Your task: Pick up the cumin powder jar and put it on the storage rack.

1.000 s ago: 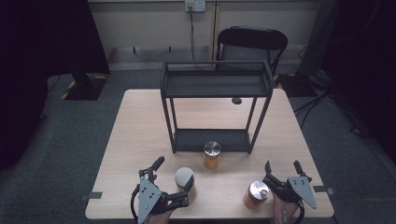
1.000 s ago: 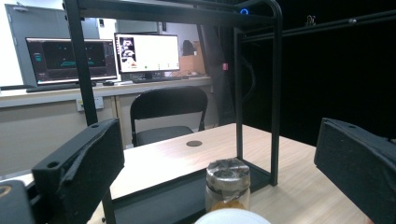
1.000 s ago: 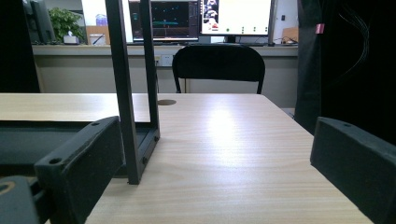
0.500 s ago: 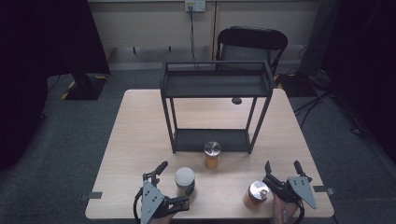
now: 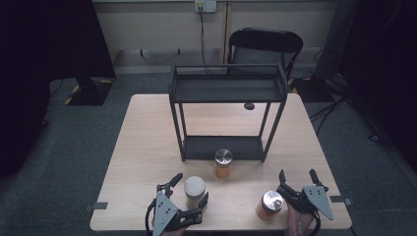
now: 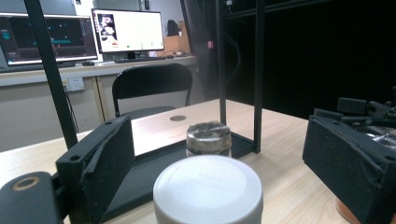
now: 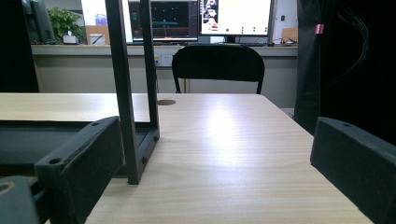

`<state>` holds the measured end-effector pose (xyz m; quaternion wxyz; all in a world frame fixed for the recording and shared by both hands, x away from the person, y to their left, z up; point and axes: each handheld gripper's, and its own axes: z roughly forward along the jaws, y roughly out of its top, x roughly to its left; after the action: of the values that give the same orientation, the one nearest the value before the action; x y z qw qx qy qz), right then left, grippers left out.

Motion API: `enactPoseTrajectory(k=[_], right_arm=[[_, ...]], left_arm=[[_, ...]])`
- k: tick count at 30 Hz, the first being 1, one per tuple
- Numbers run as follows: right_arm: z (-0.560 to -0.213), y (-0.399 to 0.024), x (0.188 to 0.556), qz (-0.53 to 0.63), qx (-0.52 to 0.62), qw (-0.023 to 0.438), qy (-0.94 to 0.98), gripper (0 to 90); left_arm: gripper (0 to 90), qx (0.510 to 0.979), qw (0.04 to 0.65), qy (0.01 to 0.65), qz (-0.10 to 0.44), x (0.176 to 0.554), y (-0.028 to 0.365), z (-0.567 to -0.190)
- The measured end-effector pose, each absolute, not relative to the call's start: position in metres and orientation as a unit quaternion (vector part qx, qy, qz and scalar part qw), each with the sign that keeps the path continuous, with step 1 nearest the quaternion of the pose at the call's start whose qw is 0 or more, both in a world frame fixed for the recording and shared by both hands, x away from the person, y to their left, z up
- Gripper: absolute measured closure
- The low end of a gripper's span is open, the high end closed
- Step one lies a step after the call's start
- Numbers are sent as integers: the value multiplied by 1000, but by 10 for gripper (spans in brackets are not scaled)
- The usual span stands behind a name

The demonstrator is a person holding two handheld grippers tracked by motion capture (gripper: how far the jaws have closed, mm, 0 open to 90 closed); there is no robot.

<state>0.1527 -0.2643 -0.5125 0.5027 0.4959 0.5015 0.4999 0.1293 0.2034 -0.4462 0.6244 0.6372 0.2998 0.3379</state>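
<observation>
The left gripper (image 5: 189, 192) sat near the front edge of the tabletop (image 5: 147, 142), left of the middle, with the white-lidded jar (image 5: 194, 191) standing between its jaws. The jaws had just been closing, yet a gap still showed on both sides of the white lid (image 6: 208, 189) in the left gripper view, so nothing was held yet. To do this well, I thought, the person needed to keep the jar centred so both pads met it together; one pad landing first would push it sideways or tip it. Just behind stood a steel-capped jar (image 5: 223, 163), at the front edge of the black rack (image 5: 227, 88), so the squeeze wanted no forward shove. The right gripper (image 5: 297, 179) rested near the front right corner, jaws wide and empty, just beside an orange jar (image 5: 269, 205).
</observation>
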Motion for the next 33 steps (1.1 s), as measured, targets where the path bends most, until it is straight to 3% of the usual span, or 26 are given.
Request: enactPoseTrajectory(k=[33], right_arm=[[-513,-264,153,500,496,503,501,18]], left_arm=[[244,670,595,329,299,145,205,-462]])
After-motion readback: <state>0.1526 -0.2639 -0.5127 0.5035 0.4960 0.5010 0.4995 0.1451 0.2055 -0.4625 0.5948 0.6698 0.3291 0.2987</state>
